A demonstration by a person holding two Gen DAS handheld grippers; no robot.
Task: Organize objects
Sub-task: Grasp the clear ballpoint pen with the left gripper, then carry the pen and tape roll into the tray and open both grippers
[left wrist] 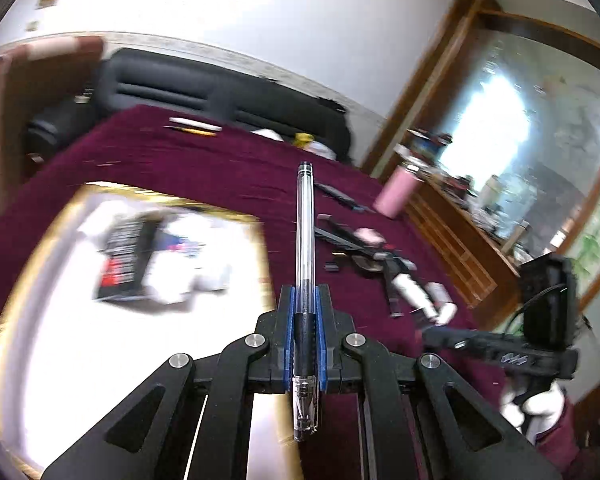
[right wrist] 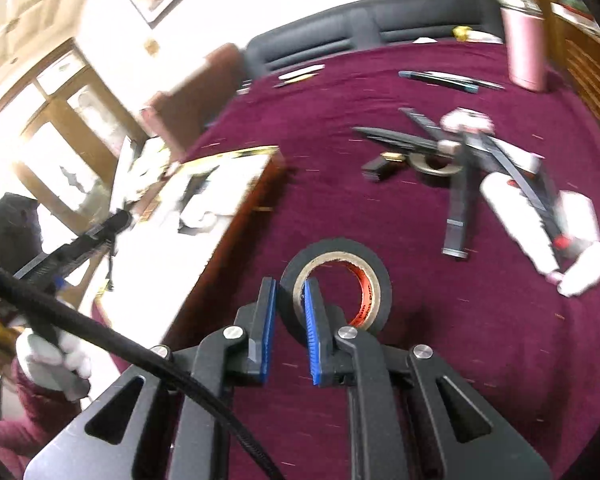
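Observation:
A clear ballpoint pen with a black grip sticks straight out from my left gripper, which is shut on it. It hangs over the edge of a gold-rimmed white box that holds blurred items. My right gripper is shut on the wall of a black tape roll, with one finger outside and the other in its hole. The roll is over the maroon tablecloth, to the right of that box.
A heap of dark pens, strips and white tubes lies to the right on the cloth. A pink bottle stands at the far right corner. Behind the table are a black sofa and a brown chair. A gloved hand shows at the lower left.

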